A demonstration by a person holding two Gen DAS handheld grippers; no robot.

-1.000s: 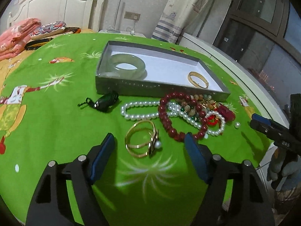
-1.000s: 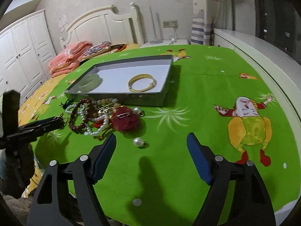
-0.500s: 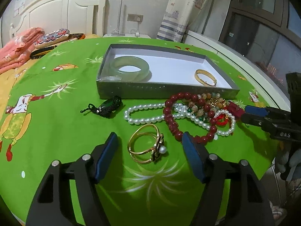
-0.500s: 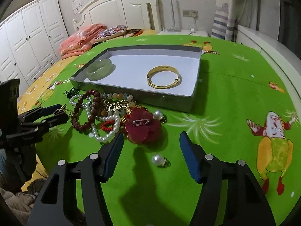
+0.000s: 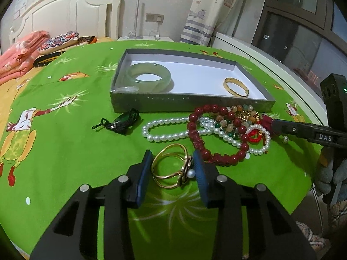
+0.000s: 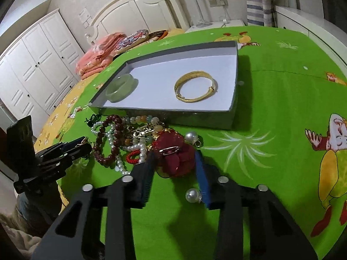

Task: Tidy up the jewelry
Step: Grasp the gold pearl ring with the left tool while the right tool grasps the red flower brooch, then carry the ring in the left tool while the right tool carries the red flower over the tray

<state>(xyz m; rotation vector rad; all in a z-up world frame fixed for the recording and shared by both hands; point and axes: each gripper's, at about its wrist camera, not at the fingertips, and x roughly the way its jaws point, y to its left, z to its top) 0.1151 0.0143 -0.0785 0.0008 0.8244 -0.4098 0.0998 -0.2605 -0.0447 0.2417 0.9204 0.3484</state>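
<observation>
Closing around a gold pearl bangle [image 5: 171, 169], the left gripper [image 5: 171, 169] is being narrowed; only the right view shows the right gripper [image 6: 174, 164] closing around a red flower brooch [image 6: 175, 158]. Ahead, a jade bangle [image 5: 149, 77] and gold bangle [image 6: 196, 85] are being held in the grey tray [image 5: 186, 105].

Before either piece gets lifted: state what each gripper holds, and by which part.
Nothing is firmly held yet. Left gripper: jaws closing around the gold double-band bracelet with a pearl, across its sides. Right gripper: jaws closing around the dark red fabric flower brooch.
</observation>
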